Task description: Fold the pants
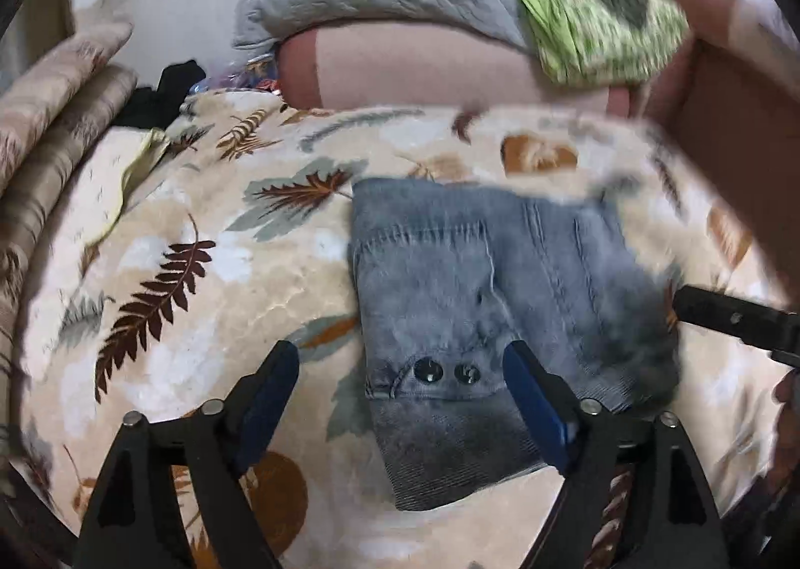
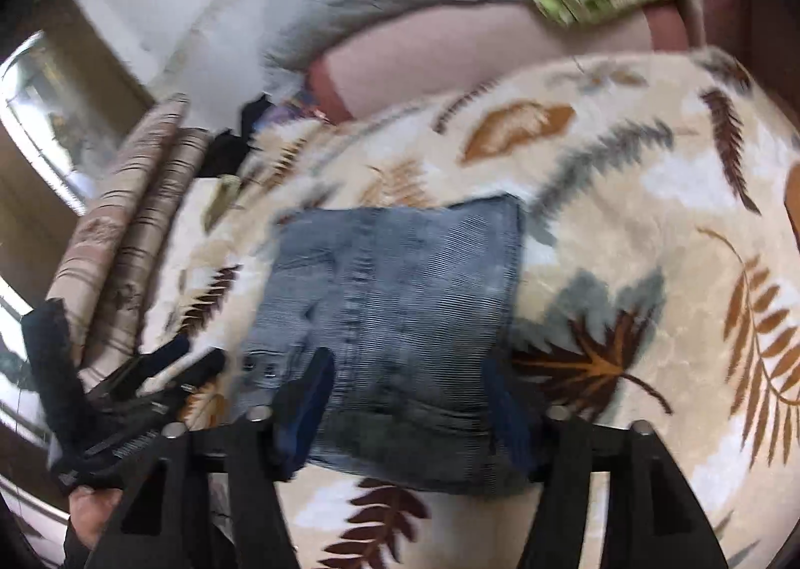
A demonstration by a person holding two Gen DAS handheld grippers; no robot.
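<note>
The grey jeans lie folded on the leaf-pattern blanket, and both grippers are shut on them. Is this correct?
Not quite. The grey jeans do lie folded on the leaf-pattern blanket, but the left gripper and right gripper are open, holding nothing; each wrist view shows this.

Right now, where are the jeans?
The folded jeans lie on the leaf-patterned blanket, centre of both wrist views, just ahead of the open left gripper and open right gripper, with pillows beyond.
</note>
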